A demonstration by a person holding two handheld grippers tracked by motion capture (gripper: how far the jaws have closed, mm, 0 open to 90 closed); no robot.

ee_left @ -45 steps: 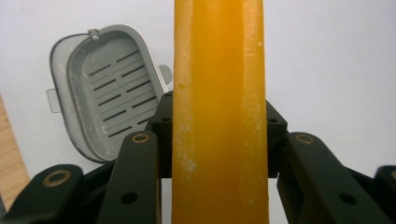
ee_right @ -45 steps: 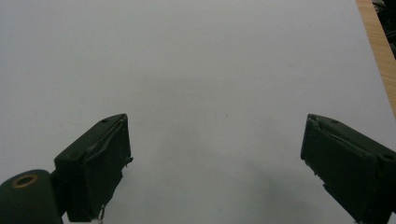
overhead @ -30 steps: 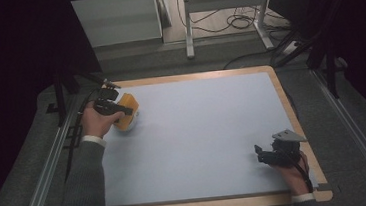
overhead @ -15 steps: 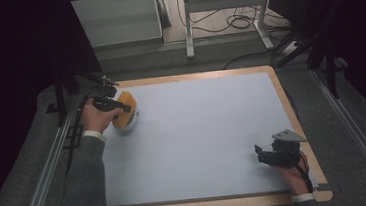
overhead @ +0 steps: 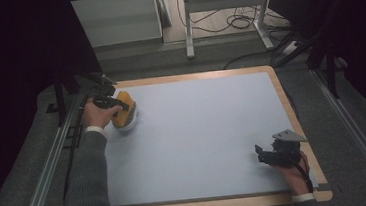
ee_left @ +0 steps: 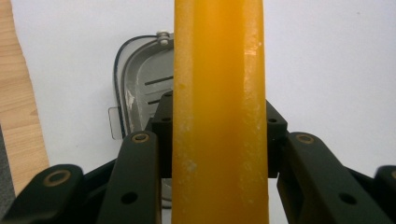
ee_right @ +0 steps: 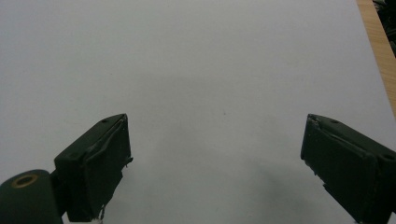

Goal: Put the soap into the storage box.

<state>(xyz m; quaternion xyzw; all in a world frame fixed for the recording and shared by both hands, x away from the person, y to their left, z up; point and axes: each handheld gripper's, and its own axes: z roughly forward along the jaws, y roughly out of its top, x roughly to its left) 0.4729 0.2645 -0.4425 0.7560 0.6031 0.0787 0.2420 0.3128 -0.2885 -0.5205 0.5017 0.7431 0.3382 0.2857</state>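
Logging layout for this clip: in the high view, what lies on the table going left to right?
Left claw shut on the orange bar above a grey dish → bare table → right claw, open.

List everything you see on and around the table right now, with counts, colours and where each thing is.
Soap bar: one, orange, clamped in the left gripper above the dish.
Soap dish: one, grey metal, far left of the table.
Table: one, pale blue top, wooden rim.
Frame legs: white, on the floor beyond the table.
Cables: several, black, floor behind.
Left gripper: one, black, far left.
Right gripper: one, black, near right, open.
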